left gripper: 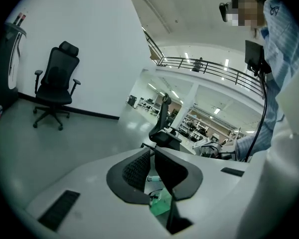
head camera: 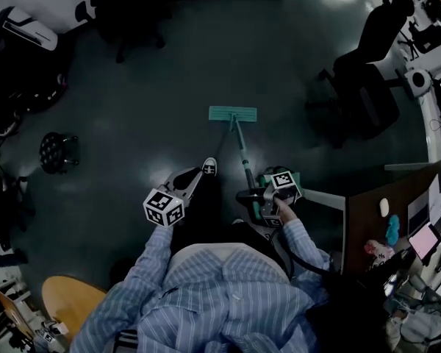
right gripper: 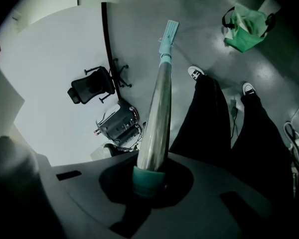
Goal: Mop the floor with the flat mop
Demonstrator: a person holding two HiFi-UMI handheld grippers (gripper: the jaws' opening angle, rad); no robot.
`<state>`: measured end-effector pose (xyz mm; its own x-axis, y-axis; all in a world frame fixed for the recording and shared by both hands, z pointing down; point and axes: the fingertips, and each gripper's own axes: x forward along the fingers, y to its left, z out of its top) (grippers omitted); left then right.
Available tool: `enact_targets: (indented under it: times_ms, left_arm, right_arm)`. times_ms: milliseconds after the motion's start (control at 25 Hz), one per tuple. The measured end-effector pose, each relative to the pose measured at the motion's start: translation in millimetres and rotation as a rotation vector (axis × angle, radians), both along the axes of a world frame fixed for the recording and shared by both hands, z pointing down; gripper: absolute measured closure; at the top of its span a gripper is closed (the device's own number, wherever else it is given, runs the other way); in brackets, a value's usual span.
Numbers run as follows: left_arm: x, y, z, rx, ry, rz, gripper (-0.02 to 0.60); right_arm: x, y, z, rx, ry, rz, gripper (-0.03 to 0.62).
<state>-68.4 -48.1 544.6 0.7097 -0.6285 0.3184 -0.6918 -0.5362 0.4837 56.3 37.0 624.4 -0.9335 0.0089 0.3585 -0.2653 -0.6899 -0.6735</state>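
Note:
The flat mop lies with its teal head (head camera: pixel 232 113) flat on the dark floor ahead of my feet. Its metal handle (head camera: pixel 242 157) slants back to my right gripper (head camera: pixel 251 197), which is shut on the handle near its teal end cap (right gripper: pixel 148 178). In the right gripper view the handle (right gripper: pixel 157 113) runs up to the mop head (right gripper: pixel 169 33), beside my dark trouser legs (right gripper: pixel 209 118). My left gripper (head camera: pixel 198 173) hangs left of the handle, apart from it. Its jaws (left gripper: pixel 153 153) meet at the tips with nothing between them.
Black office chairs stand at the right (head camera: pixel 364 87) and far left (head camera: pixel 128 13). A desk edge (head camera: pixel 382 204) with clutter is close on my right. A teal bag (right gripper: pixel 245 26) sits on the floor by my feet. A small black stand (head camera: pixel 57 151) is on the left.

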Motion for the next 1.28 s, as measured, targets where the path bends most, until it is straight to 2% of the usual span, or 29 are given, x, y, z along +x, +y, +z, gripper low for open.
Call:
enact_targets:
  times_ms: [240, 440, 640, 1000, 1280]
  left_arm:
    - [-25.1, -57.3, 17.1, -0.042, -0.013, 0.002, 0.551]
    - [-33.4, -83.4, 40.4, -0.061, -0.152, 0.082, 0.551]
    - [-38.1, -113.4, 44.4, -0.074, -0.110, 0.085, 0.551]
    - [-47.3, -166.0, 67.7, -0.124, -0.110, 0.096, 0.551]
    - [-60.4, -212.2, 83.7, -0.152, -0.110, 0.012, 0.551]
  right_arm:
    - [-15.6, -109.2, 6.5, 0.017, 0.017, 0.008, 0.583]
    - [-24.4, -187.9, 19.7, 0.040, 0.052, -0.036, 0.583]
    - [-24.7, -268.3, 39.2, 0.070, 0.101, -0.093, 0.583]
    - [-29.4, -435.9, 63.9, 0.105, 0.118, -0.044, 0.583]
    - [-34.0, -554.7, 93.6, 0.119, 0.151, -0.021, 0.584]
